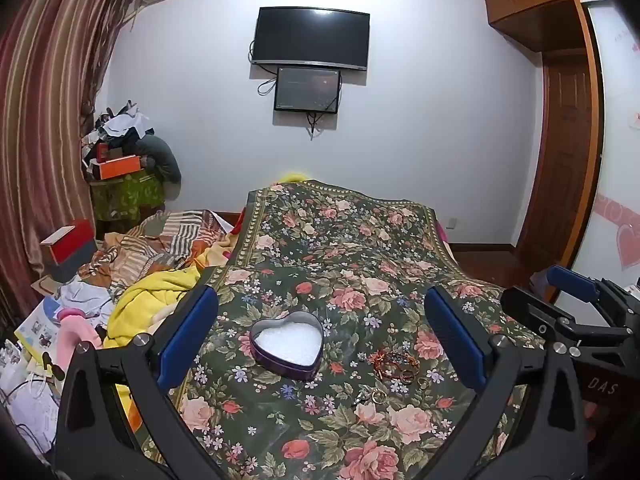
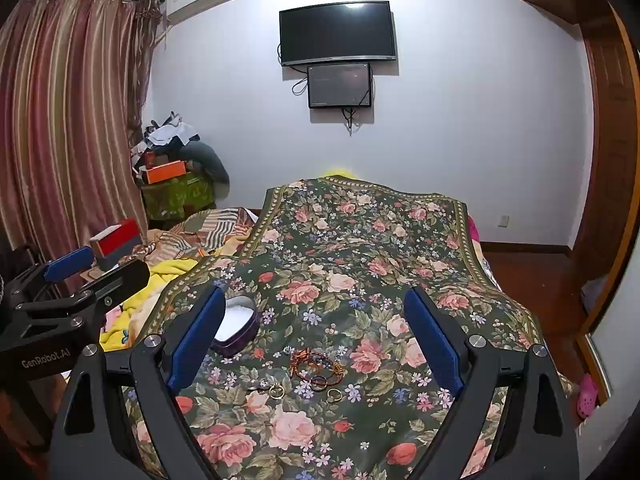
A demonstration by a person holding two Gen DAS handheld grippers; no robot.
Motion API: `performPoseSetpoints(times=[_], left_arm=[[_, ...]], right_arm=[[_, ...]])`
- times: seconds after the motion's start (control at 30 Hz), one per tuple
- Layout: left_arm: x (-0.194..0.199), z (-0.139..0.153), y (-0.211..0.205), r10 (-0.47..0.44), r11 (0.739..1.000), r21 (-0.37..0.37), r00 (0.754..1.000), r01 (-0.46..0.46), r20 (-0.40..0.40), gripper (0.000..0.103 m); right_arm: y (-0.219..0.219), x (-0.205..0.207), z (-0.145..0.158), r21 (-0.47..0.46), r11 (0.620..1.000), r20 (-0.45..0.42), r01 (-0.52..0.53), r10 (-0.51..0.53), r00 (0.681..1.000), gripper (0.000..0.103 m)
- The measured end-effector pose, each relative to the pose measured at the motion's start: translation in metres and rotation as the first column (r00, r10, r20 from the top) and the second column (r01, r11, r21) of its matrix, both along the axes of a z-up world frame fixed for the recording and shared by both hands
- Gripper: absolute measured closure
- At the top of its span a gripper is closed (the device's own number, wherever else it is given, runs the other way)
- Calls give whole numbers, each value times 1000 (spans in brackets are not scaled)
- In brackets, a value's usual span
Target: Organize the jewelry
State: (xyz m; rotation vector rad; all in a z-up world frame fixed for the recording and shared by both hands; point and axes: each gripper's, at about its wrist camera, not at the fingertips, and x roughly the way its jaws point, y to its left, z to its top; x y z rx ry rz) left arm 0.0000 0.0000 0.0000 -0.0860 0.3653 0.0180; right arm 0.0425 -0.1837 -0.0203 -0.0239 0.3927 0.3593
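Left gripper (image 1: 320, 340) spread wide, empty, above heart-shaped tin (image 1: 287, 345) on floral cloth (image 1: 344, 240). Right of tin, touching the cloth: bracelets (image 2: 318, 364) and rings (image 2: 276, 391). Right gripper (image 2: 316, 344) gaping, empty, over the jewelry.

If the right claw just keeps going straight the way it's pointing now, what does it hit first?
Most likely the tangle of beaded bracelets and small gold rings lying on the dark floral bedspread. The right claw is open, tilted slightly down, with nothing between it and them. Depth is hard to judge through the fisheye.
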Motion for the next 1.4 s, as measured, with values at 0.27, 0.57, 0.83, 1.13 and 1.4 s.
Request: performPoseSetpoints(times=[0.27, 0.57, 0.83, 1.13, 1.4], left_arm=[[1, 0, 1, 6, 1000, 0, 1000, -6, -4, 0], [0, -1, 3, 10, 1000, 3, 1000, -10, 0, 0], [0, -3, 7, 20, 1000, -7, 1000, -20, -3, 0], [0, -5, 9, 28, 1000, -8, 1000, -28, -5, 0], [-3, -4, 13, 38, 999, -12, 999, -38, -1, 0]], right_arm=[[-3, -1, 1, 6, 1000, 2, 0, 0, 1000, 14], [0, -1, 0, 1, 1000, 5, -3, 3, 1000, 14], [0, -2, 1, -1, 1000, 7, -8, 8, 1000, 14], [5, 0, 2, -8, 1000, 13, -27, 27, 1000, 14], [13, 1, 1, -14, 999, 19, -48, 49, 999, 14]])
